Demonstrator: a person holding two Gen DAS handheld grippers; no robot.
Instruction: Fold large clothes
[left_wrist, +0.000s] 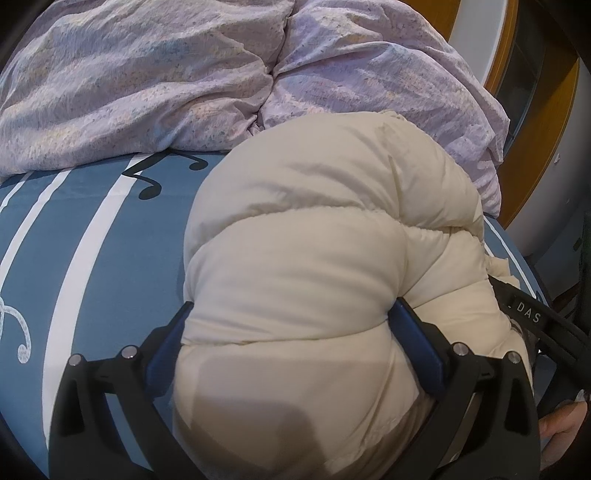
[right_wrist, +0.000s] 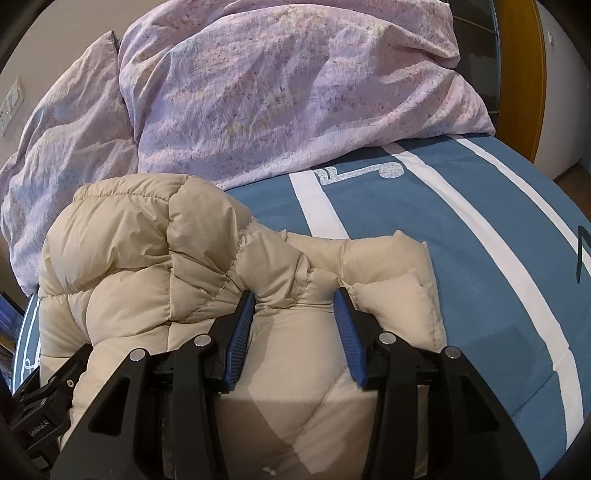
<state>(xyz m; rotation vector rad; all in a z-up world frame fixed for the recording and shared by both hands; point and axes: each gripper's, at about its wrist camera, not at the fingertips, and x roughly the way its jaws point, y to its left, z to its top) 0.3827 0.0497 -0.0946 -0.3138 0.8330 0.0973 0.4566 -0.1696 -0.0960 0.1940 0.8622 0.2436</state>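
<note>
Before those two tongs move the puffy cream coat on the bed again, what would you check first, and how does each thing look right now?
1. Left tongs clamped on the cream coat: ok, padding bulges between the pads.
2. Right tongs gripping coat: ok, a fold is pinched.
3. Coat resting on the blue bedsheet: ok.
4. Lilac duvet clear of coat: not ok, touching behind it.
5. Coat folded flat: not ok, bunched.

A bed (right_wrist: 424, 206) with a blue, white-striped sheet carries a crumpled lilac duvet (right_wrist: 280, 92); a wooden frame (right_wrist: 537, 74) stands behind.
</note>
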